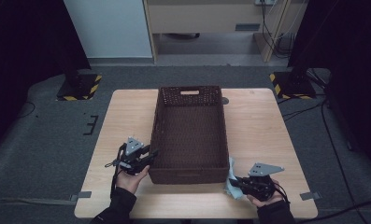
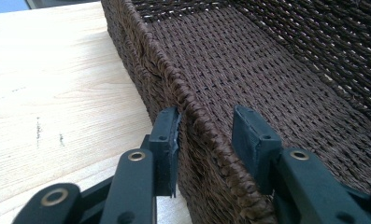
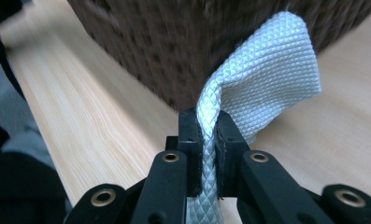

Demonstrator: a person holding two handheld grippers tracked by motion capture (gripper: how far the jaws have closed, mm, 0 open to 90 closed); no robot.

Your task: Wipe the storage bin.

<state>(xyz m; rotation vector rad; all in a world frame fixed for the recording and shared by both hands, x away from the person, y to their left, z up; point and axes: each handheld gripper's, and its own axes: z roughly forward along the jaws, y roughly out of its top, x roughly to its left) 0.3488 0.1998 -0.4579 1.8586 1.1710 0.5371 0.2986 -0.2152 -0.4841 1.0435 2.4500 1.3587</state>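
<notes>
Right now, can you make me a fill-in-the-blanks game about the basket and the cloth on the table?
1. The right gripper pinches a pale ____.
2. The left gripper has one jaw on each side of the basket's ____.
3. The brown basket stands on a ____ table.
4. The inside of the basket is ____.

Missing words: cloth; wall; wooden; empty

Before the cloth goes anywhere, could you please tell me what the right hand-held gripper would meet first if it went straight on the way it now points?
Probably the brown woven basket: its outer wall stands right ahead of the right hand-held gripper, just beyond the pale cloth pinched between its jaws. The exact gap is unclear.
</notes>
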